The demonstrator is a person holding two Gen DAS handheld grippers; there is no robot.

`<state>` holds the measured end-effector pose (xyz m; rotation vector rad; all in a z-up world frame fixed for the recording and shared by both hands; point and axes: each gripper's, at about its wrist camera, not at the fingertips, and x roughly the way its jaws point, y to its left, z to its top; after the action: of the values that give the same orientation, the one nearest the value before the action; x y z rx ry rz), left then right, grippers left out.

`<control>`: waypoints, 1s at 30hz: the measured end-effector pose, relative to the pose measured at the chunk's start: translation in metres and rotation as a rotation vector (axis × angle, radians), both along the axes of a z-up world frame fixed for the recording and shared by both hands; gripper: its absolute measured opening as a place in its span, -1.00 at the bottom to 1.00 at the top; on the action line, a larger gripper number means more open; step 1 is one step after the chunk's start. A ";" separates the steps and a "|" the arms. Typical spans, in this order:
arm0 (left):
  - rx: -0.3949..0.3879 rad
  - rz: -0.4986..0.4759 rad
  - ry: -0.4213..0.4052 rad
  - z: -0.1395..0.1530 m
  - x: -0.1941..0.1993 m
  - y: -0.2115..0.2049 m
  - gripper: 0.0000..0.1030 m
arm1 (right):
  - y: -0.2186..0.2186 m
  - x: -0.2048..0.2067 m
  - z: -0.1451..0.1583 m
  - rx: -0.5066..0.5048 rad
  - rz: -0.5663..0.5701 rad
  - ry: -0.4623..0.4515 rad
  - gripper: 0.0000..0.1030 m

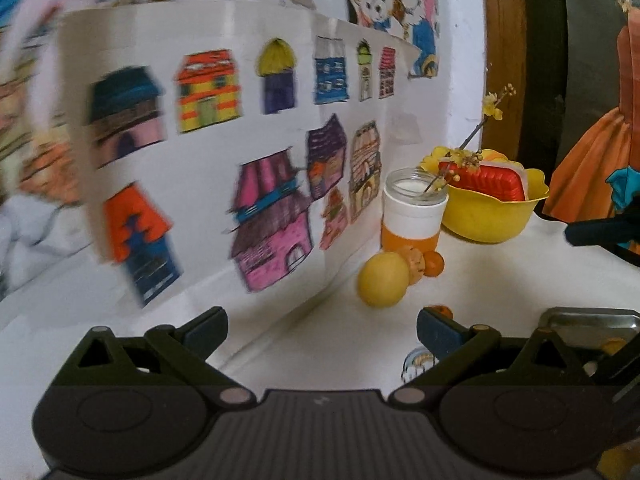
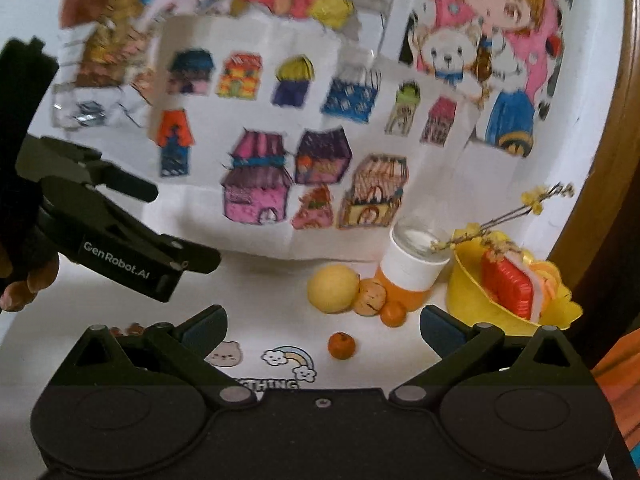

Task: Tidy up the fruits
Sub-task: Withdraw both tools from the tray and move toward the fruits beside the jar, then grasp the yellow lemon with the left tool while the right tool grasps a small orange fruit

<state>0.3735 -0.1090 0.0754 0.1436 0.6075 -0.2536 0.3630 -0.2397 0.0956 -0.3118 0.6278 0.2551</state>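
Observation:
A yellow round fruit (image 2: 333,288) lies on the white table by the wall, with a tan fruit (image 2: 372,298) and a small orange fruit (image 2: 393,313) touching beside it. Another small orange fruit (image 2: 341,345) lies alone nearer me. The yellow fruit also shows in the left wrist view (image 1: 382,284). A metal tray (image 1: 588,322) sits at the right edge there. My left gripper (image 1: 322,334) is open and empty, short of the yellow fruit. My right gripper (image 2: 323,330) is open and empty, just in front of the lone orange fruit.
A jar with a white band and a flower twig (image 2: 414,264) stands behind the fruits. A yellow bowl (image 2: 472,296) holding a red box is to its right. Children's drawings (image 2: 280,140) cover the wall. Stickers (image 2: 288,358) lie on the table.

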 end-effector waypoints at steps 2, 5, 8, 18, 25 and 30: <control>0.010 -0.016 -0.002 -0.008 0.011 -0.009 0.99 | -0.003 0.012 -0.010 -0.004 0.007 0.019 0.99; 0.030 -0.028 0.010 -0.021 0.026 -0.021 0.99 | -0.009 0.030 -0.029 0.007 0.005 0.075 0.98; 0.028 -0.039 0.018 -0.034 0.039 -0.028 0.99 | -0.018 0.046 -0.048 0.042 -0.021 0.136 0.98; -0.155 -0.054 0.066 -0.072 0.069 -0.022 0.99 | -0.026 0.081 -0.084 0.077 -0.033 0.206 0.88; -0.189 -0.087 0.080 -0.088 0.091 -0.030 0.99 | -0.028 0.099 -0.095 0.085 -0.043 0.233 0.67; -0.190 -0.114 0.081 -0.097 0.102 -0.039 0.99 | -0.025 0.106 -0.105 0.070 -0.052 0.260 0.54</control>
<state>0.4751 -0.1481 -0.0212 -0.0159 0.6526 -0.4271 0.4693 -0.2652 -0.0095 -0.1960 0.8806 0.2688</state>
